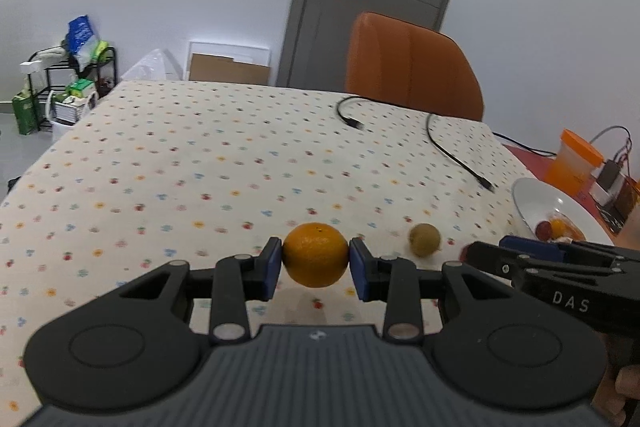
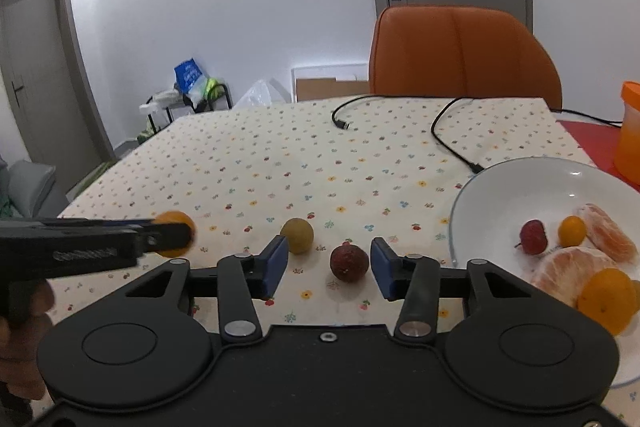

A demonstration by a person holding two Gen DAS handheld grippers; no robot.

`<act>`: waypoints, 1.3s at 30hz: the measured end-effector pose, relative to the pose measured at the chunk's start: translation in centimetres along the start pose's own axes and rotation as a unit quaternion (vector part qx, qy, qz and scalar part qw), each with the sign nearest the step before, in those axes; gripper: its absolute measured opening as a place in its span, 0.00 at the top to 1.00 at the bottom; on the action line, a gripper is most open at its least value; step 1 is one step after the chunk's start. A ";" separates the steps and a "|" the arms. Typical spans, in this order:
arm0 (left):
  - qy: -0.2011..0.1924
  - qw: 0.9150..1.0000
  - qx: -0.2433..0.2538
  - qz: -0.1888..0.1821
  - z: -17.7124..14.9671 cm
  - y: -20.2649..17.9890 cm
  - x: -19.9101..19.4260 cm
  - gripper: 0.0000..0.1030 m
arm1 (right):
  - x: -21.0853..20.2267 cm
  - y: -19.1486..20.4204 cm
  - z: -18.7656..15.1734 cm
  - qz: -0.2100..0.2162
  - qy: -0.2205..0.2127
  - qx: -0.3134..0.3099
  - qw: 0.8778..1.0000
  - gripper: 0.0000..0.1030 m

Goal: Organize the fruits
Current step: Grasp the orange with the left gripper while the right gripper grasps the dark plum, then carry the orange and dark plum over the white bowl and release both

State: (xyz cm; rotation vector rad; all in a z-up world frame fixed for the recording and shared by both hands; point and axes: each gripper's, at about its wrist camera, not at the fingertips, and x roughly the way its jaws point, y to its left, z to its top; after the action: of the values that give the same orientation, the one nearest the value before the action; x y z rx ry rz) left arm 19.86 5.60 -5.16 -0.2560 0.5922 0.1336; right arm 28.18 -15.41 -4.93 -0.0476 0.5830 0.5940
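Note:
My left gripper (image 1: pixel 316 261) is shut on an orange (image 1: pixel 315 247), its blue pads pressing both sides just above the flowered tablecloth (image 1: pixel 200 167). The right wrist view shows that orange (image 2: pixel 176 218) at the left behind the left gripper's fingers. My right gripper (image 2: pixel 330 265) is open around a dark red round fruit (image 2: pixel 349 262) lying on the cloth, with a gap on each side. A yellow-green fruit (image 2: pixel 297 235) lies just beyond its left pad. The white bowl (image 2: pixel 500 187) at the right holds a small red fruit (image 2: pixel 533 237), peeled citrus (image 2: pixel 576 267) and small orange fruits.
Two black cables (image 2: pixel 452 143) trail over the far right of the table. An orange chair (image 2: pixel 460 51) stands behind the table. An orange-lidded container (image 2: pixel 632 139) sits at the right edge on a red mat. A hand holds each gripper's grip.

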 end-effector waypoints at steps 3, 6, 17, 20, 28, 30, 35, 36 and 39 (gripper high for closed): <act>-0.004 1.000 -0.007 0.012 0.1 0.7 -0.3 0.66 | 0.7 0.4 0.1 -0.002 0.008 -0.007 1.000 0.57; -0.007 1.000 -0.012 0.026 0.1 1.1 -0.6 0.66 | 1.3 0.7 0.2 -0.014 0.012 -0.020 1.000 0.57; -0.014 0.999 -0.019 0.043 -0.8 0.8 -1.8 0.66 | 2.1 1.4 -0.2 -0.019 0.027 -0.065 0.997 0.82; -0.013 0.999 -0.017 0.041 -1.0 0.5 -1.9 0.66 | 2.1 1.5 -0.2 -0.019 0.026 -0.067 0.997 0.82; -0.017 0.999 -0.017 0.046 -1.0 0.4 -2.3 0.66 | 2.4 1.8 -0.4 -0.034 0.033 -0.092 0.995 0.78; -0.018 0.999 -0.017 0.045 -1.0 0.4 -2.3 0.66 | 2.0 1.8 -0.4 -0.024 0.028 -0.092 0.995 0.79; -0.019 0.999 -0.011 0.036 -1.0 -0.4 -2.5 0.66 | 0.6 1.8 0.0 -0.020 0.008 -0.092 0.996 0.79; -0.020 0.999 -0.009 0.034 -1.0 -0.5 -2.6 0.66 | 0.4 1.7 0.1 -0.019 0.006 -0.091 0.996 0.79; -0.021 0.999 -0.003 0.027 -0.9 -1.4 -2.5 0.66 | -0.4 1.1 0.3 -0.021 -0.003 -0.084 0.996 0.79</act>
State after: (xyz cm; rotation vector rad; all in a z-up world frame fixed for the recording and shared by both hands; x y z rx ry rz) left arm 17.55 3.91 -4.21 -0.2424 0.5578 0.1929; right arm 27.49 -14.63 -4.36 -0.2169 0.5245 0.6004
